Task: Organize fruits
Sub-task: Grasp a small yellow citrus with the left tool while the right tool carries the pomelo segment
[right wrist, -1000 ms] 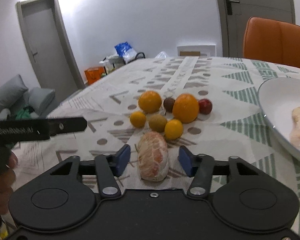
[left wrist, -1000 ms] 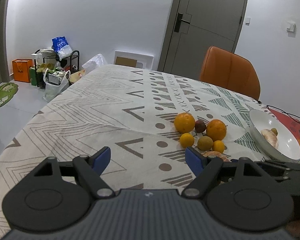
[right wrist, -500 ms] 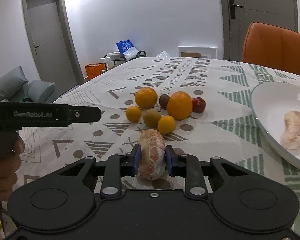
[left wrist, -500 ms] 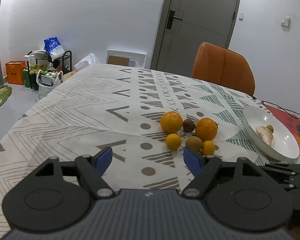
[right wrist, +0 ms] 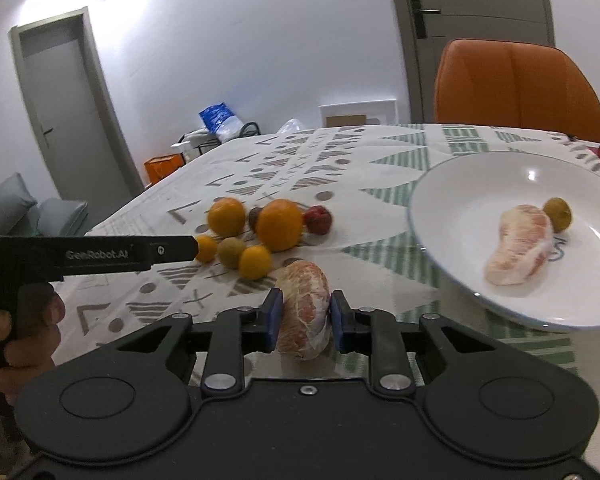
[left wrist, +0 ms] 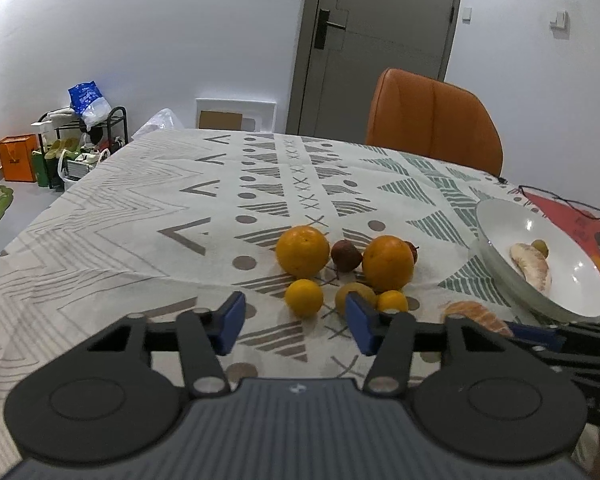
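Note:
My right gripper [right wrist: 304, 314] is shut on a peeled pomelo segment [right wrist: 304, 312] and holds it above the cloth, left of the white bowl [right wrist: 432, 256]. The bowl holds another pomelo segment [right wrist: 518, 250] and a small green fruit [right wrist: 558, 214]. Several fruits lie in a cluster: two oranges [left wrist: 302, 251] [left wrist: 387, 263], small yellow ones [left wrist: 304, 297], a brown one [left wrist: 346, 255] and a red one [right wrist: 318, 220]. My left gripper [left wrist: 292, 322] is open and empty, just in front of the cluster. The held segment also shows in the left wrist view [left wrist: 474, 316].
An orange chair [left wrist: 434, 120] stands at the table's far side. A red mat with cables [left wrist: 572, 216] lies beyond the bowl. The patterned tablecloth [left wrist: 140, 220] covers the table. A shoe rack with bags [left wrist: 80, 136] stands on the floor at left.
My right gripper closed on the pomelo segment, lifted it off the cloth and turned toward the bowl. My left gripper moved closer to the fruit cluster and stayed open.

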A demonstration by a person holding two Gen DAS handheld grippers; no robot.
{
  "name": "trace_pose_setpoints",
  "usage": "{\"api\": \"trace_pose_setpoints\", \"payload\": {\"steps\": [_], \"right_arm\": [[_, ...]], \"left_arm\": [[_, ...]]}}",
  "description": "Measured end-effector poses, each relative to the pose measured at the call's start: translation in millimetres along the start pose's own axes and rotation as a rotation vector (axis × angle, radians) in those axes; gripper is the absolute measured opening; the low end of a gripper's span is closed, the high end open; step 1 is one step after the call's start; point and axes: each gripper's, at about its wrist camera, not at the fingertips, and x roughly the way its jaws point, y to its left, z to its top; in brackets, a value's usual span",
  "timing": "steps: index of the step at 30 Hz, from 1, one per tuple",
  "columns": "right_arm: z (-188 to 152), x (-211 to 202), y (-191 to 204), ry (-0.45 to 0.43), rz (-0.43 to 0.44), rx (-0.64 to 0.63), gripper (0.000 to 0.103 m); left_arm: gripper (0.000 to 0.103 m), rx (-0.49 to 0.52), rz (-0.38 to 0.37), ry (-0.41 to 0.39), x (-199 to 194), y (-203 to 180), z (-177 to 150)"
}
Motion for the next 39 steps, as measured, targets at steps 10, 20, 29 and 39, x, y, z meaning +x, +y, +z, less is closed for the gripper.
{"api": "trace_pose_setpoints", "payload": {"steps": [10,20,29,39], "right_arm": [[0.9,-2.2,-14.8,-0.025,-0.009,0.044,0.024],[5.4,-6.6,-19.5,-0.049,-0.015,0.057,0.024],[12.4,-26.0,-33.3,-0.113,-0.038,0.083,0.024],[21.1,-50.8,-48.5,-0.178,-0.093,0.099,0.024]], "left_arm": [[0.022,-0.006,0.012,0.033,24.5,-1.2,0.7],[0.022,-0.02,0.02,0.0,11.2,-1.5,6.6],[0.022,0.001,-0.015,-0.036,-2.9,-20.4,13.7],[0.022,0.034,-0.076,-0.076,-15.1,-48.1,22.4]]}}
